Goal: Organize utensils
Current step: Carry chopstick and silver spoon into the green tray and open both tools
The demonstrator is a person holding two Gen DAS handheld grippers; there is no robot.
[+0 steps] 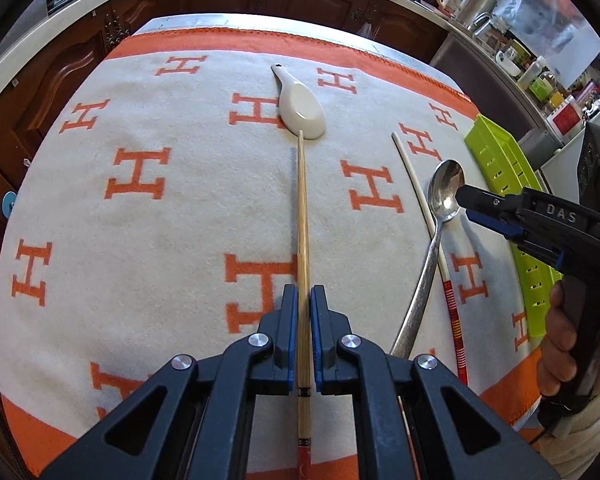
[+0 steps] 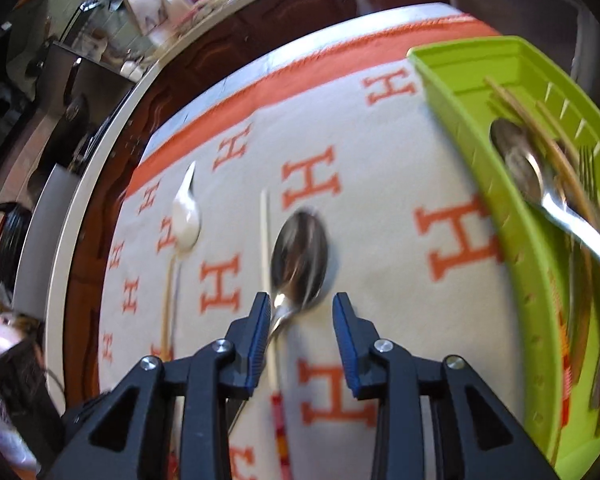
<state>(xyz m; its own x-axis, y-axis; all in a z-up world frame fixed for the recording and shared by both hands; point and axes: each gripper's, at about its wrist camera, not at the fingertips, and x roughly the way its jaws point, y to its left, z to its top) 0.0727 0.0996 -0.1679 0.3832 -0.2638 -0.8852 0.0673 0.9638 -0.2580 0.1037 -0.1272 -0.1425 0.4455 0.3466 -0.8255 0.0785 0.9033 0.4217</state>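
Note:
My left gripper (image 1: 303, 294) is shut on a wooden chopstick (image 1: 302, 200), which runs straight ahead to a white ceramic spoon (image 1: 302, 110). A metal spoon (image 1: 446, 192) lies to the right, crossing a pale chopstick (image 1: 414, 184) with a red patterned end. In the right wrist view my right gripper (image 2: 302, 304) stands open just over the metal spoon (image 2: 300, 252), its left finger beside the spoon's neck and nothing pressed between the pads. The pale chopstick (image 2: 265, 232) lies left of the spoon's bowl. The right gripper (image 1: 466, 205) also shows above the spoon's bowl in the left wrist view.
A lime green tray (image 2: 452, 92) at the table's right edge holds a metal spoon, a fork and several chopsticks. The tray (image 1: 496, 152) sits on a cream cloth with orange H marks. A hand (image 1: 560, 340) holds the right gripper. Dark cabinets and a cluttered counter lie beyond.

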